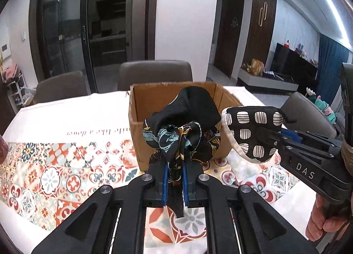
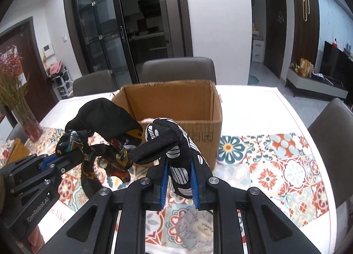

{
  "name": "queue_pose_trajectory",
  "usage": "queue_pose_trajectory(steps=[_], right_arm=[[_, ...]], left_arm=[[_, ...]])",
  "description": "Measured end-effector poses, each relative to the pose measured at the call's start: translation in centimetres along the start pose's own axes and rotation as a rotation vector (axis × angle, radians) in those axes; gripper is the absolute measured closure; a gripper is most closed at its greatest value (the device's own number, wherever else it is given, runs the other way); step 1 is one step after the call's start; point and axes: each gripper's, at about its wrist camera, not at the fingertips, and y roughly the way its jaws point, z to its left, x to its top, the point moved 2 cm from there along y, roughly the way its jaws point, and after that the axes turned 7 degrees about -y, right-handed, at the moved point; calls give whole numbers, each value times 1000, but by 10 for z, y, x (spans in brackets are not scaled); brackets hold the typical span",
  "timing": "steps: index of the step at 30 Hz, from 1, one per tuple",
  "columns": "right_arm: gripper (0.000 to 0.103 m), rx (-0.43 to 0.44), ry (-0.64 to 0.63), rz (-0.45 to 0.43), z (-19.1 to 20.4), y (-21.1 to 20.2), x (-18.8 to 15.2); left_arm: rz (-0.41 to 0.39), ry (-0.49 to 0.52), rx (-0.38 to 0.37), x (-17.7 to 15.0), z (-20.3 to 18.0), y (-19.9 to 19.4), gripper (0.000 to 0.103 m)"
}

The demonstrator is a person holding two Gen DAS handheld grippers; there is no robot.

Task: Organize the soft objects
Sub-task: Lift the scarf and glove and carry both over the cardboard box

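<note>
My left gripper (image 1: pixel 175 156) is shut on a bunched black patterned scarf (image 1: pixel 183 128), held above the table just in front of the open cardboard box (image 1: pixel 136 108). The scarf also shows in the right wrist view (image 2: pixel 103 121), held by the left gripper (image 2: pixel 82 154). My right gripper (image 2: pixel 179 159) is shut on a black oven mitt with white striped patches (image 2: pixel 176 150), also held in front of the box (image 2: pixel 176 103). In the left wrist view the mitt (image 1: pixel 249 130) hangs to the right of the box, in the right gripper (image 1: pixel 268 137).
The table wears a white cloth with a colourful tile pattern (image 2: pixel 275 161). A vase of dried flowers (image 2: pixel 19 103) stands at the left. A small printed packet (image 2: pixel 198 229) lies on the cloth under my right gripper. Grey chairs (image 2: pixel 178 69) ring the table.
</note>
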Motion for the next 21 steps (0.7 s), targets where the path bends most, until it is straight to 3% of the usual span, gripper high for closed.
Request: queue_pose_trajectory(steps=[21], right_arm=[[84,-30,20,-145,4,-31,57]], left_arm=[[-133,12,-6,64,2,-17,91]])
